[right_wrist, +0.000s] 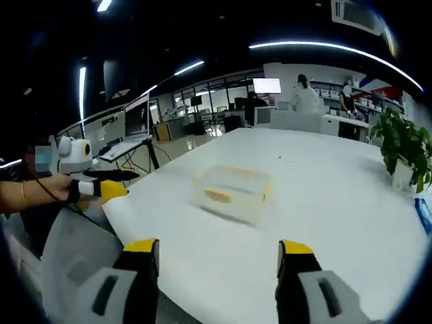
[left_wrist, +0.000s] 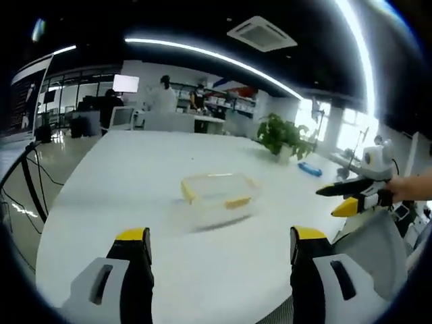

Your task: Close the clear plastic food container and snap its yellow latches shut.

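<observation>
Left tongs: released, jaws spread wide, nothing between them, held above the near edge of the worktop. Right tongs: likewise released and empty, jaws well apart, also above the worktop edge.

The clear plastic food container sits on the white worktop, ahead of both tongs and well apart from them. Its outline is blurred; whether the lid is seated cannot be told. One yellow latch shows on the container's near side, another on its left end.

In the left gripper view, the right tongs appear to the right of the container, held by a hand. In the right gripper view, the left tongs appear to the left of the container.

A potted plant stands beyond the container, toward the far right of the worktop.
</observation>
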`<act>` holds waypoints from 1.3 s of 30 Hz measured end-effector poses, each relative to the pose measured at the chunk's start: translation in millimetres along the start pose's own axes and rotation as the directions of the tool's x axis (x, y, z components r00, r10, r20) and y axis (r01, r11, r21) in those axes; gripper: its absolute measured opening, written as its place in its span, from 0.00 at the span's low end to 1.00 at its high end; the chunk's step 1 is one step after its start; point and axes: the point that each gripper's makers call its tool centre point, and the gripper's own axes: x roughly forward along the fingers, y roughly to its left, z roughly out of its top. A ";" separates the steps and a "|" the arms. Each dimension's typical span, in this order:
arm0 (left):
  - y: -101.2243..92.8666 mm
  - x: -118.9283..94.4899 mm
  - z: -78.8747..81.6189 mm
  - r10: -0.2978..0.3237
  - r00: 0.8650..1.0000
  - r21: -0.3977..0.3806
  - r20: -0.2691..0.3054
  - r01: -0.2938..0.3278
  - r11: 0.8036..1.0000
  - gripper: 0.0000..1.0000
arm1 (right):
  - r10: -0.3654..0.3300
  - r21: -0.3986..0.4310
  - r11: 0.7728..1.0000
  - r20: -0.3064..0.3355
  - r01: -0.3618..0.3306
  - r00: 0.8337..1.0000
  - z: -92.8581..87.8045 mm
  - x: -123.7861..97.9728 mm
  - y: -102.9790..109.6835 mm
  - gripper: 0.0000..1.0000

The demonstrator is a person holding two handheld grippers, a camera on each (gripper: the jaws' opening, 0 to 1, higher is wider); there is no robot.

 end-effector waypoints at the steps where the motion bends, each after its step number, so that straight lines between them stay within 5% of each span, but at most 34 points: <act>1: 0.5 -0.5 -1.5 0.001 1.000 -0.002 -0.005 -0.001 1.000 0.83 | 0.003 0.003 1.000 -0.003 -0.003 1.000 -1.0 0.1 0.8 0.72; 19: 14.1 -13.7 -10.8 0.049 0.999 -0.044 -0.022 -0.050 0.998 0.81 | 0.089 0.016 0.996 -0.022 -0.089 0.996 -6.2 9.2 20.9 0.69; 39: 14.9 -2.4 -22.4 0.030 0.997 -0.058 -0.069 -0.034 0.998 0.78 | 0.074 0.044 0.996 -0.027 -0.073 0.997 -13.2 13.1 12.0 0.68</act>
